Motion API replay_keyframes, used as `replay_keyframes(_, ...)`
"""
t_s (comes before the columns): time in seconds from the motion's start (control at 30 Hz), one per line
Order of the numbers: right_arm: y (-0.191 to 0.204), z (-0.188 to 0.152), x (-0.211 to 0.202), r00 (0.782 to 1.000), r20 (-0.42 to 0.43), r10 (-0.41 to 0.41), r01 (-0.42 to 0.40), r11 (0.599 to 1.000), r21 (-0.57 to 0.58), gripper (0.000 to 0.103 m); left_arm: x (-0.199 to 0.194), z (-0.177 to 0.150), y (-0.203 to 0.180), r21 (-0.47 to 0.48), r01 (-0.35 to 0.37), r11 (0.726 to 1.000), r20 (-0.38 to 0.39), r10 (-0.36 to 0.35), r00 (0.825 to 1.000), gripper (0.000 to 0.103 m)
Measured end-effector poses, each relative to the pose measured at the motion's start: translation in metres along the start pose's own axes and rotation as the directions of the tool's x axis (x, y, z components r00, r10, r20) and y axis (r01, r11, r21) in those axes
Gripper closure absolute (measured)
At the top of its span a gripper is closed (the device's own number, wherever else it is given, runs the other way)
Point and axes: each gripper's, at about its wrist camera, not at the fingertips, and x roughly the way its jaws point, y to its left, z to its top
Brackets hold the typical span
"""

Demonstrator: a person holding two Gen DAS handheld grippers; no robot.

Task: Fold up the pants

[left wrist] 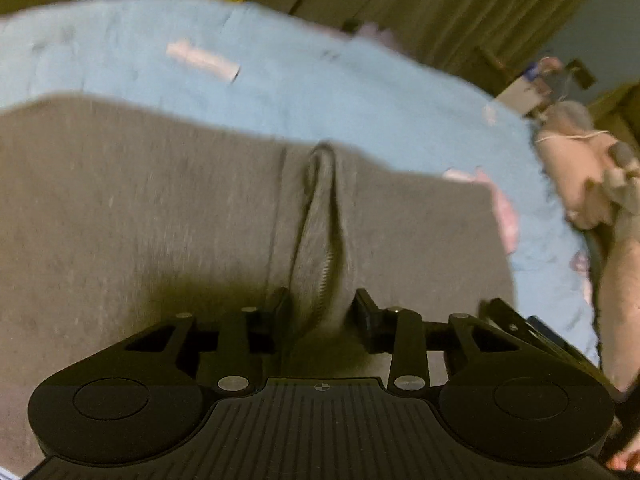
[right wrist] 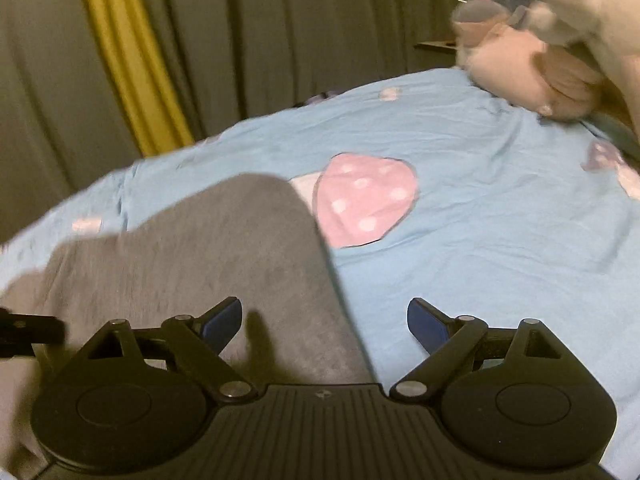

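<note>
The grey pants [left wrist: 160, 216] lie on the bed [right wrist: 480, 240], seemingly mid-fold: left tongs [left wrist: 320, 308] pinch a raised ridge of them, right tongs [right wrist: 324, 320] gape empty over their edge.

It was a home bedroom: a bed [right wrist: 500, 208] wore a light blue sheet printed with a pink mushroom [right wrist: 366, 202], a plush toy [right wrist: 520, 68] lay on it, and drab curtains [right wrist: 240, 40] hung behind.

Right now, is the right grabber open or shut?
Open. The right gripper has its blue fingertips wide apart above the grey pants, holding nothing.
</note>
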Motion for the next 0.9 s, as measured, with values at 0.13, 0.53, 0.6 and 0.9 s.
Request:
replay_keyframes(0.13, 0.001, 0.002, 0.008, 1.000, -0.010, 0.003, -0.003, 1.000, -0.016, 0.012, 0.002, 0.001, -0.002, 0.033, 0.004, 0.999, 0.025, -0.005, 1.000, 0.077)
replay_keyframes(0.53, 0.001, 0.003, 0.006, 1.000, 0.001, 0.022, -0.022, 1.000, -0.002, 0.009, -0.031, -0.028, -0.003, 0.064, -0.055, 0.996, 0.178, 0.042, 0.983, 0.091)
replay_keyframes(0.6, 0.001, 0.003, 0.007, 1.000, -0.010, 0.016, -0.016, 1.000, -0.009, 0.009, -0.016, -0.031, 0.002, 0.034, -0.117, 0.993, 0.114, 0.112, 0.987, 0.069)
replay_keyframes(0.9, -0.006, 0.003, 0.011, 0.999, -0.034, 0.016, -0.015, 0.999, 0.050, 0.007, -0.027, -0.035, 0.015, -0.008, -0.050, 0.999, 0.073, 0.050, 0.996, 0.041)
